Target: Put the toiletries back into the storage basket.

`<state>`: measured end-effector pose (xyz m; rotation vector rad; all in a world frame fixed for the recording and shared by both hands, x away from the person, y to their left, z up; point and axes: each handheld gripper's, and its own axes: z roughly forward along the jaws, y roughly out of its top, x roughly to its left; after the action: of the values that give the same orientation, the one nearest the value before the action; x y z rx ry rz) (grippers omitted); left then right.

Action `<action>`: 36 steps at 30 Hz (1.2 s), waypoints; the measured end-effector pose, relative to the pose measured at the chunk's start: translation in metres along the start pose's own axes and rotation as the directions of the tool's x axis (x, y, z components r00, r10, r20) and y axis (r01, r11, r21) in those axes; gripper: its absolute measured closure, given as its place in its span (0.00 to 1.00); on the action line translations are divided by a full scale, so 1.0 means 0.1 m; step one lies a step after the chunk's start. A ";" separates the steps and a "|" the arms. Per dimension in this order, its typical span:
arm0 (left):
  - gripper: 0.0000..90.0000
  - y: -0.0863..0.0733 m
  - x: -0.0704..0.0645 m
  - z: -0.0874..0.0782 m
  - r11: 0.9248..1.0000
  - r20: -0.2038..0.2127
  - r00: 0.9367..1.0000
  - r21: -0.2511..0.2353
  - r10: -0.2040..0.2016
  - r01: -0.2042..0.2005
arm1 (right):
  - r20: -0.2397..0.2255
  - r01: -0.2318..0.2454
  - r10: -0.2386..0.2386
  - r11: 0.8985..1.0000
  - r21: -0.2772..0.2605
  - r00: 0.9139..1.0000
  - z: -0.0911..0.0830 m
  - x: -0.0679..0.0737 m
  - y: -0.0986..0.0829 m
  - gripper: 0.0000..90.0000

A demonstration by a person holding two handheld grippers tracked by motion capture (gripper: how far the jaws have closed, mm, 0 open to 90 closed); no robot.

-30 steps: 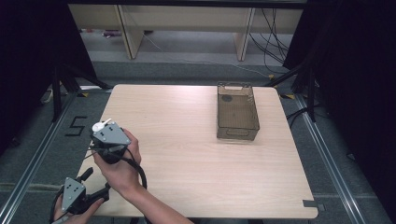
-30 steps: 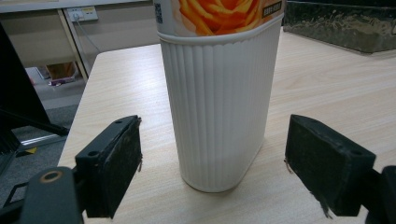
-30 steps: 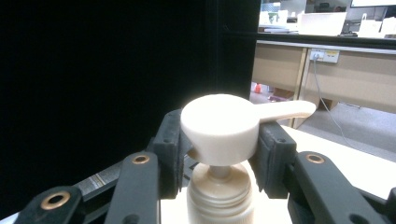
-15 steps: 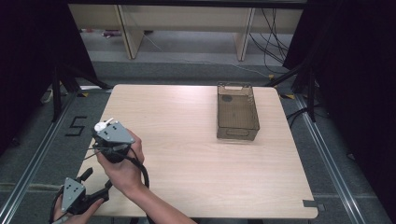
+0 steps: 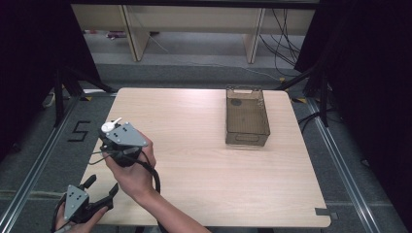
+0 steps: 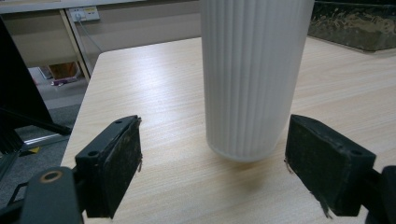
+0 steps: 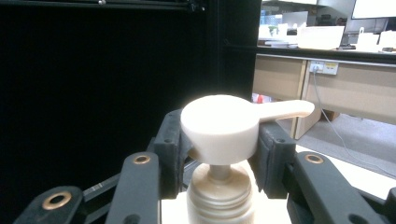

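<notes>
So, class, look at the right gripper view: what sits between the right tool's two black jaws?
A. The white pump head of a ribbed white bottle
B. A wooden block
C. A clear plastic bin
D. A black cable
A: in the right gripper view the white pump head with its long spout stands between the right tool, whose jaws close in on the neck below it; the clear plastic bin stands far off across the light wooden table.

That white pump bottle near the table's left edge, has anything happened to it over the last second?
Hardly anything. The right gripper stays clamped on the white pump bottle just below its pump head, drifting only slightly toward the person. The left gripper stays open near the table's front left corner, jaws apart facing the bottle's ribbed body. The clear bin has not moved.
</notes>
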<state>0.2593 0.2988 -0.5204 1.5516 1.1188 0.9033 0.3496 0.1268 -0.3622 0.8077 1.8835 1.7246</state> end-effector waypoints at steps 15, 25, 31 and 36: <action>0.20 0.00 0.00 0.00 1.000 -0.009 1.000 0.000 0.007 -0.007 | 0.042 0.026 -0.025 0.999 -0.026 0.999 -0.17 -0.20 0.12 0.67; 0.20 0.00 -0.01 0.00 1.000 -0.010 1.000 -0.005 -0.001 0.001 | 0.059 -0.008 0.010 0.999 -0.034 0.998 -0.29 -0.32 0.18 0.67; 0.20 0.00 -0.01 0.00 1.000 -0.011 1.000 -0.004 -0.001 0.001 | 0.083 -0.022 0.025 0.999 -0.037 0.996 -0.37 -0.40 0.22 0.67; 0.20 0.00 -0.01 0.00 1.000 -0.012 1.000 -0.004 -0.001 0.001 | 0.102 0.000 0.006 0.999 -0.053 0.995 -0.45 -0.50 0.24 0.67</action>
<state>0.2587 0.2980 -0.5204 1.5440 1.1256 0.9143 0.3582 0.0610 -0.3359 0.8620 1.7631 1.6946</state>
